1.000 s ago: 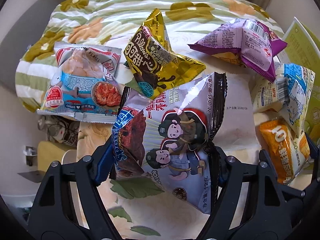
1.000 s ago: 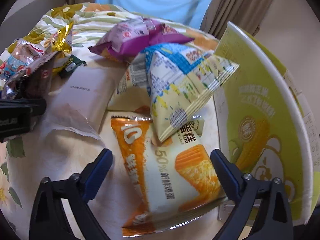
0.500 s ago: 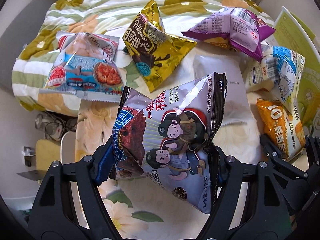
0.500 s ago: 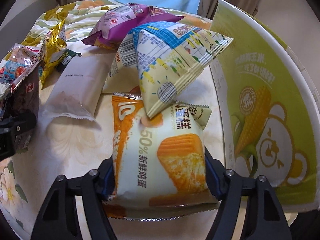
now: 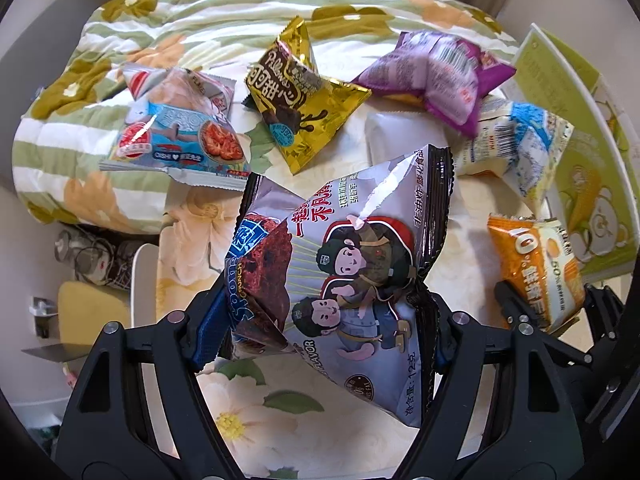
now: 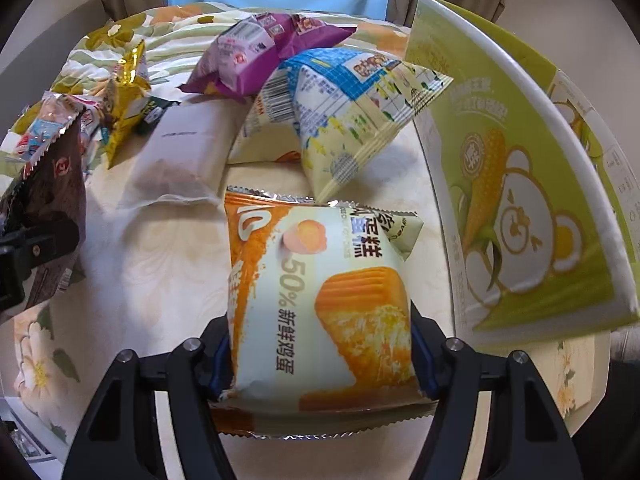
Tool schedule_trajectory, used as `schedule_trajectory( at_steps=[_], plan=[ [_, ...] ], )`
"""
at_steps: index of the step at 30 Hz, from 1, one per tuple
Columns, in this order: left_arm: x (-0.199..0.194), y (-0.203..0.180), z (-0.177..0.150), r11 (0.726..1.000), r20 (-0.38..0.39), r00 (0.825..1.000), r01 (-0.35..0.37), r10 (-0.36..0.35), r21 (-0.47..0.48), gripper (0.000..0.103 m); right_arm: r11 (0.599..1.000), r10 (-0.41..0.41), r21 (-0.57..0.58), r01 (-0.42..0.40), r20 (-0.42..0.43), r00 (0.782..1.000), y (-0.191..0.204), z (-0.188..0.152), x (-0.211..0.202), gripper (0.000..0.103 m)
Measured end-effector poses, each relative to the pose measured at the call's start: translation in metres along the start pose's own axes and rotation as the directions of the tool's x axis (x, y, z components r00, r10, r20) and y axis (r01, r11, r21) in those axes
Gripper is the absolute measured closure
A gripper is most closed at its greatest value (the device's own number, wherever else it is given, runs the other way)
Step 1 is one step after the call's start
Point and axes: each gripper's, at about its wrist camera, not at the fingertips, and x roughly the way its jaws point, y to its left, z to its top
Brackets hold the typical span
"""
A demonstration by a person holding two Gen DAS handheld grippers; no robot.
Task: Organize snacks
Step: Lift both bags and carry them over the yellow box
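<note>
My left gripper (image 5: 320, 332) is clamped on a grey cartoon-printed snack bag (image 5: 344, 280), its sides pinched in, lifted clear of the floral tablecloth (image 5: 192, 232). Beyond its tips: a gold chocolate-snack pouch (image 5: 300, 108) and, to the left, a blue prawn-cracker bag (image 5: 176, 128). My right gripper (image 6: 320, 356) has its jaws closing on an orange egg-cake packet (image 6: 320, 292), pads against both edges. Ahead of it a blue-and-cream pouch (image 6: 352, 116), then a purple bag (image 6: 260, 52). A green corn-print box (image 6: 520, 168) stands just right.
</note>
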Motion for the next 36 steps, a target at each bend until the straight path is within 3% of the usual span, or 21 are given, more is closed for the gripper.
schedule_trajectory(
  at_steps=[10, 15, 19, 26, 36],
  plan=[
    [-0.047, 0.007, -0.001, 0.999, 0.082, 0.996, 0.044, -0.046, 0.026, 0.028, 1.000, 0.008, 0.023, -0.009, 0.055, 0.998, 0.004, -0.004, -0.042, 0.038],
    [-0.081, 0.001, 0.010, 0.995, 0.153, 0.985, 0.077, -0.086, 0.059, 0.028, 0.999, 0.004, 0.040, -0.009, 0.125, 0.992, -0.007, -0.004, -0.082, 0.038],
    [-0.108, -0.014, 0.025, 0.991, 0.209, 0.971, 0.100, -0.116, 0.088, 0.028, 0.997, 0.025, 0.061, -0.037, 0.183, 0.983, -0.021, 0.017, -0.113, 0.038],
    [-0.147, -0.069, 0.059, 0.980, 0.295, 0.941, 0.127, -0.167, 0.150, 0.028, 0.991, 0.052, 0.108, -0.084, 0.267, 0.962, -0.079, 0.044, -0.152, 0.038],
    [-0.159, -0.202, 0.108, 0.968, 0.342, 0.914, 0.155, -0.217, 0.198, 0.028, 0.987, 0.057, 0.127, -0.101, 0.311, 0.949, -0.193, 0.072, -0.153, 0.038]
  ],
)
